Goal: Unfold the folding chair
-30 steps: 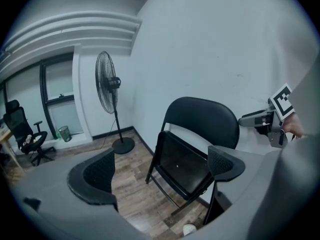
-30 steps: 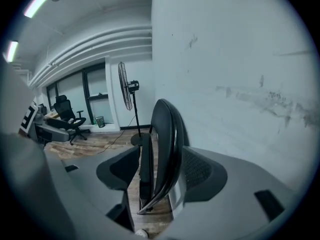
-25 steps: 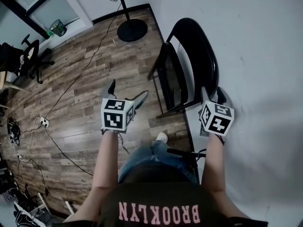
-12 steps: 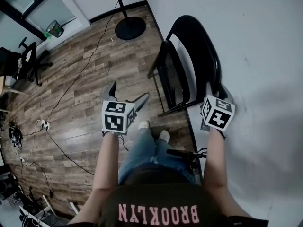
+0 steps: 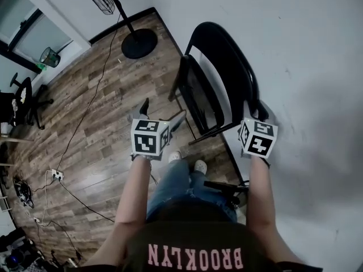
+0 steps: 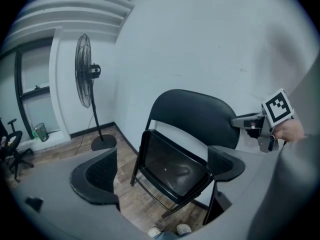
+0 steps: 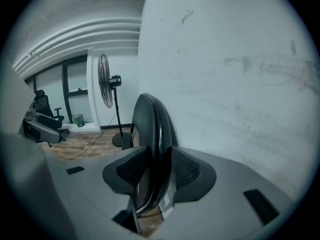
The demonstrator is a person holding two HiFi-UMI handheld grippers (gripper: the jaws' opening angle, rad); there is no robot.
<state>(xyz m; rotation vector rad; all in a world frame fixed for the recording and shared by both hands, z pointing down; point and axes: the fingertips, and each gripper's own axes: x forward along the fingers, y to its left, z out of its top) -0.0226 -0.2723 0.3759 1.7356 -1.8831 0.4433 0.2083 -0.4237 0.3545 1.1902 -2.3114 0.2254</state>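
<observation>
Clamping right claw (image 7: 159, 168) on chair (image 5: 221, 61) back's edge, having just drawn jaws in around it; holding left claw (image 6: 162, 169) spread, empty, short of folded seat (image 5: 199, 98), by wall (image 5: 306, 50).

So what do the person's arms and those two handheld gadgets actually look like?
The left gripper and right gripper are grey plastic, each with two rounded jaws, black textured pads and a white cube printed with black square markers. Arms are bare below a dark T-shirt with pink lettering.
</observation>
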